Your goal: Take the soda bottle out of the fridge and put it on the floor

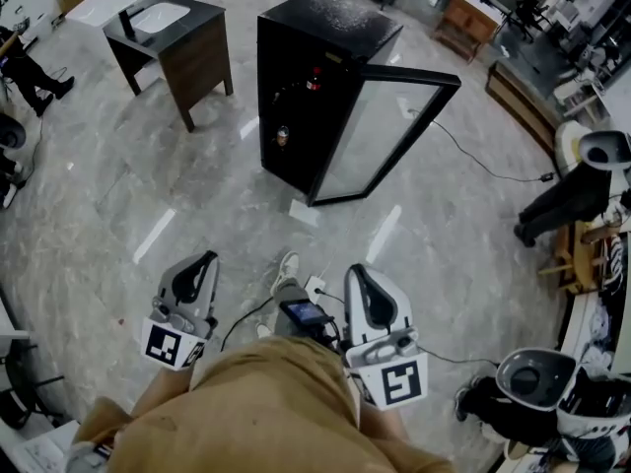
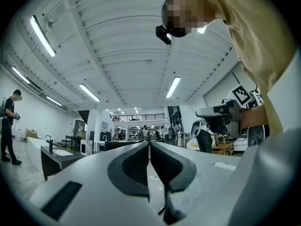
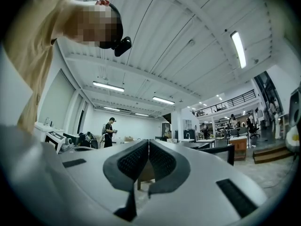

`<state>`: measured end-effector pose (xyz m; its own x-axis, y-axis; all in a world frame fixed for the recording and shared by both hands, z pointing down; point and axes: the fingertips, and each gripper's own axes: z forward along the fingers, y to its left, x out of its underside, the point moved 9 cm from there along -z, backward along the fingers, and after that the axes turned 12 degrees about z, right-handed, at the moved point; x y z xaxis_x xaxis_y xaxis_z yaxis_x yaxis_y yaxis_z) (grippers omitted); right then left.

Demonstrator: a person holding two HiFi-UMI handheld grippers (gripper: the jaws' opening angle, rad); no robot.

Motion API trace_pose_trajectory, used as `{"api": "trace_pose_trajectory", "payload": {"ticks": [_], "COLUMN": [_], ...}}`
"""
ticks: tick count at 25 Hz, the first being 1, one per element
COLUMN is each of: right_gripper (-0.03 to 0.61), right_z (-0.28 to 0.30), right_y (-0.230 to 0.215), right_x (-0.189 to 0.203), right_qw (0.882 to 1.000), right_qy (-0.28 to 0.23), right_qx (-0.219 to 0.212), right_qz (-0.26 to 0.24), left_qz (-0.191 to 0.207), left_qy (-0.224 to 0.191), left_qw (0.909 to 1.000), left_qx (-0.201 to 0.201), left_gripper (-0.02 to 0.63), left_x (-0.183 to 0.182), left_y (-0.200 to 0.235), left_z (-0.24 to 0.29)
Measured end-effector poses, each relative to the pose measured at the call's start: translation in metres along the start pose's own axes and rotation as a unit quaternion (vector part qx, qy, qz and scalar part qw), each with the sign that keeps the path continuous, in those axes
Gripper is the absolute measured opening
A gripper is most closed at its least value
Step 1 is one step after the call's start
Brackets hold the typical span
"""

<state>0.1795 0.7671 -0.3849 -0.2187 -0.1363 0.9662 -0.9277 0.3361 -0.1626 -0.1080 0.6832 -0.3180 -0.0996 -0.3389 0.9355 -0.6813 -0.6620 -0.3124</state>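
Observation:
A black fridge (image 1: 330, 30) stands on the marble floor ahead, and its glass door (image 1: 386, 134) is swung open to the right. Inside, on an upper shelf, is a dark bottle with a red top (image 1: 314, 79); lower down sits a small can-like item (image 1: 282, 136). My left gripper (image 1: 210, 257) is near my body, well short of the fridge, shut with nothing in it; in the left gripper view (image 2: 149, 144) its jaws meet and point a little upward. My right gripper (image 1: 353, 269) is beside it, also shut and empty (image 3: 148, 141).
A dark table with a white sink (image 1: 168, 23) stands left of the fridge. A cable (image 1: 473, 161) runs across the floor to the right, and a paper sheet (image 1: 304, 212) lies by the door. Robot bases (image 1: 532, 387) and furniture crowd the right side. A person (image 1: 30, 72) stands far left.

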Motion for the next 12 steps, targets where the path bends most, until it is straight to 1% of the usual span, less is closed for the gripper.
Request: {"api": "trace_pose_trajectory", "payload": {"ticks": [4, 6, 9, 12], "right_gripper": [0.002, 0.002, 0.002, 0.002], "right_z": [0.019, 0.036, 0.071, 0.118], "right_y": [-0.025, -0.037, -0.058, -0.087], "right_x": [0.017, 0.025, 0.034, 0.036], "right_qw": [1.000, 1.000, 0.999, 0.999], "right_qy": [-0.007, 0.001, 0.008, 0.013], "right_qx": [-0.003, -0.005, -0.011, -0.015], "right_qz": [0.017, 0.024, 0.038, 0.051], "left_qz": [0.015, 0.016, 0.008, 0.004], "left_qy": [0.014, 0.021, 0.034, 0.044], "left_qw": [0.9998, 0.9996, 0.9994, 0.9989], "left_qx": [0.003, 0.000, -0.007, -0.014], "left_gripper": [0.014, 0.014, 0.014, 0.014], "left_x": [0.007, 0.015, 0.030, 0.048], "left_y": [0.018, 0.027, 0.040, 0.056], "left_z": [0.019, 0.034, 0.061, 0.097]}}
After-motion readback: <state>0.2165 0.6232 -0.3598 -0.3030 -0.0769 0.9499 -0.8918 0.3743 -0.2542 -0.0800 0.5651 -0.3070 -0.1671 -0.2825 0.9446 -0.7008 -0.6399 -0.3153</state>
